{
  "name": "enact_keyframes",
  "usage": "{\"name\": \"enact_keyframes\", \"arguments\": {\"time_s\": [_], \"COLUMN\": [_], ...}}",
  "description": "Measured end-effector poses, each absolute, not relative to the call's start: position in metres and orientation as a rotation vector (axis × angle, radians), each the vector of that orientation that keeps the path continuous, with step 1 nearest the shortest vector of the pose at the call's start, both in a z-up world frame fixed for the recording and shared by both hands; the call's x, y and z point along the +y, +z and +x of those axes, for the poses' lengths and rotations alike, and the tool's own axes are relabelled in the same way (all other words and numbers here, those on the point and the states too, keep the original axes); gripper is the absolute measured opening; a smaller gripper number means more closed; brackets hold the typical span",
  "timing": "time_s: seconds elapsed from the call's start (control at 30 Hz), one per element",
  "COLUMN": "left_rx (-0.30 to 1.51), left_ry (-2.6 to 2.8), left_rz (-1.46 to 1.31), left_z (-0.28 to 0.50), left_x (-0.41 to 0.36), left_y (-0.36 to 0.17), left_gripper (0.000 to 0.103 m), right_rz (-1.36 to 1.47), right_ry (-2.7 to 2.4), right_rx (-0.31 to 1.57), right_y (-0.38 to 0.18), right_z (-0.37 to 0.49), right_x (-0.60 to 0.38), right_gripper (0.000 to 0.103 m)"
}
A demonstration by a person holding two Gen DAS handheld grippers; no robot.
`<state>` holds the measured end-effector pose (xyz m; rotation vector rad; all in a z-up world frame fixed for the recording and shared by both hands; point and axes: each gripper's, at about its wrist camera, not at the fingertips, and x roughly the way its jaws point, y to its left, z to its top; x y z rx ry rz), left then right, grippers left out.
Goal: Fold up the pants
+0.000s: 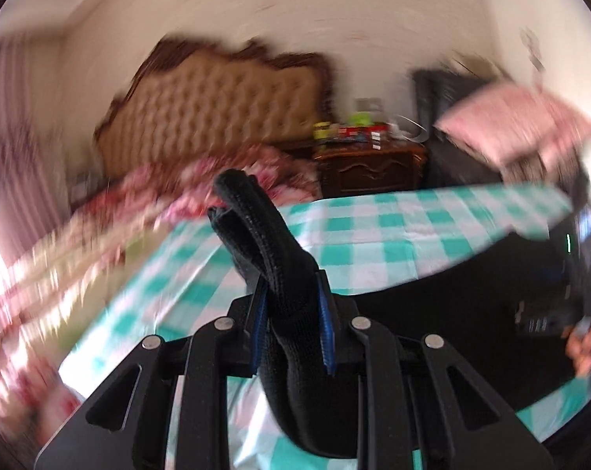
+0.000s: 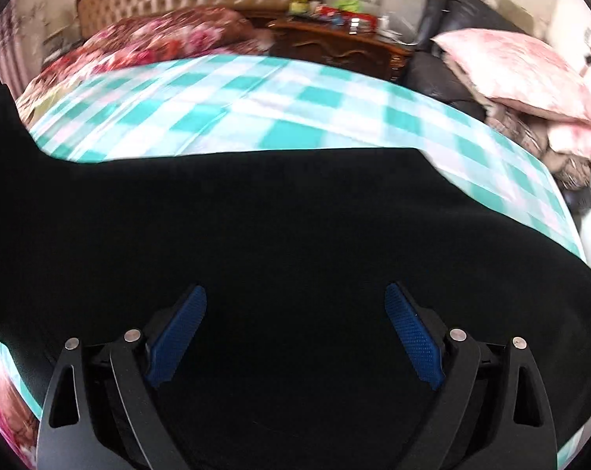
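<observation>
Pants are clamped by a bunched fold between the left gripper pads, lifted above the checked cloth. Beneath the wide-open right gripper the rest is spread flat, ungripped.

Black right gripper and left gripper, ribbed blue pads, silver round screws.

A teal-and-white checked cloth covers the tabletop. Behind it stands a bed with a tufted tan headboard and a red floral blanket. A dark wooden nightstand carries small, blurred items. A pink pillow lies on a black sofa.
</observation>
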<state>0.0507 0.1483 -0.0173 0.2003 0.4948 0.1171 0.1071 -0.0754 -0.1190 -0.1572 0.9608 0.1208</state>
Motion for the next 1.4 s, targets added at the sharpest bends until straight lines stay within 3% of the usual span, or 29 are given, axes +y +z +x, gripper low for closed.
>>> {"name": "enact_keyframes", "arguments": {"time_s": [0.2, 0.27, 0.3, 0.43, 0.53, 0.6, 0.87, 0.93, 1.0, 1.1, 1.27, 1.4], "left_rx": [0.468, 0.483, 0.491, 0.493, 0.496, 0.472, 0.491, 0.5, 0.539, 0.521, 0.483, 0.464], "left_ry": [-0.036, -0.081, -0.105, -0.129, -0.13, -0.114, -0.104, -0.107, -0.125, -0.105, -0.113, -0.11], "left_rz": [0.571, 0.644, 0.695, 0.855, 0.856, 0.866, 0.852, 0.829, 0.776, 0.774, 0.672, 0.66], "left_z": [0.041, 0.037, 0.034, 0.024, 0.026, 0.027, 0.034, 0.039, 0.047, 0.048, 0.045, 0.04], "left_x": [0.026, 0.001, -0.011, -0.035, -0.033, -0.031, -0.029, -0.027, -0.024, -0.022, -0.004, -0.002], "left_y": [-0.076, -0.099, -0.114, -0.156, -0.162, -0.161, -0.167, -0.167, -0.168, -0.169, -0.149, -0.139], "left_gripper": [0.023, 0.023, 0.016, 0.017, 0.028, 0.057, 0.061, 0.055, 0.03, 0.017, 0.014, 0.013], "right_rz": [-0.123, -0.101, -0.095, -0.08, -0.077, -0.08, 0.01, 0.082, 0.173, 0.3, 0.529, 0.545], "right_ry": [0.032, 0.02, 0.014, 0.012, 0.017, 0.017, 0.068, 0.116, 0.197, 0.31, 0.525, 0.63], "right_rx": [0.929, 0.928, 0.928, 0.934, 0.941, 0.942, 0.966, 0.988, 1.021, 1.073, 1.254, 1.355], "right_y": [-0.108, -0.107, -0.108, -0.111, -0.114, -0.115, -0.112, -0.109, -0.107, -0.105, -0.118, -0.123], "right_z": [0.103, 0.101, 0.101, 0.1, 0.1, 0.1, 0.1, 0.102, 0.105, 0.11, 0.131, 0.145], "right_x": [-0.119, -0.13, -0.133, -0.14, -0.141, -0.139, -0.145, -0.149, -0.151, -0.154, -0.139, -0.097], "right_gripper": [0.089, 0.089, 0.089, 0.089, 0.089, 0.089, 0.089, 0.089, 0.089, 0.089, 0.09, 0.09]}}
